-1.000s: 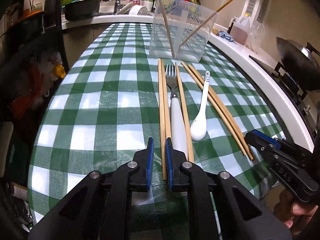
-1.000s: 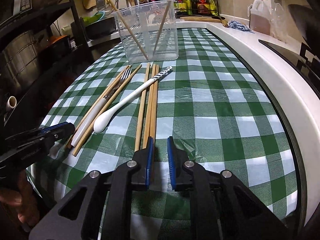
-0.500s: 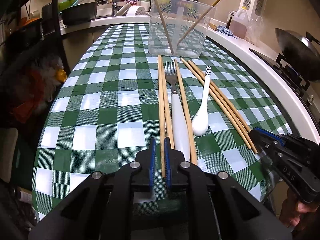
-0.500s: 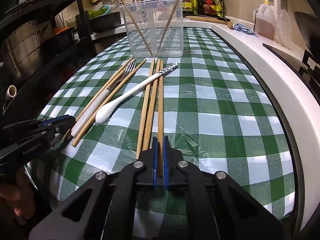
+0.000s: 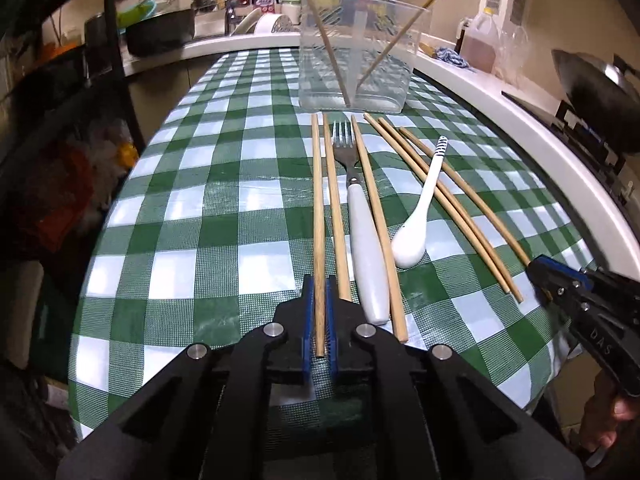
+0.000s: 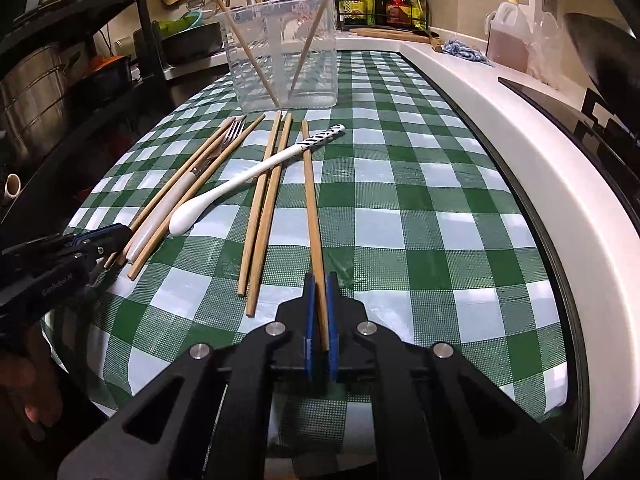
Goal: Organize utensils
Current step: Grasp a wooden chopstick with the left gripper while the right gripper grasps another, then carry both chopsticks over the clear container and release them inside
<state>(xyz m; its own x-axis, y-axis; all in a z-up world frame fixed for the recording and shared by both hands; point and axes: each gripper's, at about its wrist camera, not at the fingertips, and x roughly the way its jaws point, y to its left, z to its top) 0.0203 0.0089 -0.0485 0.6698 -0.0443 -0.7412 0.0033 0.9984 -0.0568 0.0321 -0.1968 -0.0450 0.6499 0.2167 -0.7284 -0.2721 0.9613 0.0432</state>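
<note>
Several wooden chopsticks, a white-handled fork (image 5: 366,248) and a white spoon (image 5: 416,224) lie on the green checked tablecloth (image 5: 224,216). My left gripper (image 5: 319,284) is shut on the near end of the leftmost chopstick (image 5: 318,208). My right gripper (image 6: 319,280) is shut on the near end of the rightmost chopstick (image 6: 311,196), which lies apart from its neighbours. A clear plastic container (image 5: 360,68) at the far end holds two chopsticks; it also shows in the right wrist view (image 6: 282,54). The fork (image 6: 168,208) and spoon (image 6: 240,184) lie to the left there.
The white counter edge (image 6: 520,128) runs along the right, with a wok (image 5: 596,84) and stove beyond. A sink (image 5: 212,28), pots and bottles stand at the back. A dark shelf rack (image 6: 60,60) stands to the left of the table.
Both grippers moved forward and closed, each on the near end of a chopstick. The right chopstick has shifted away from the other two beside it.
</note>
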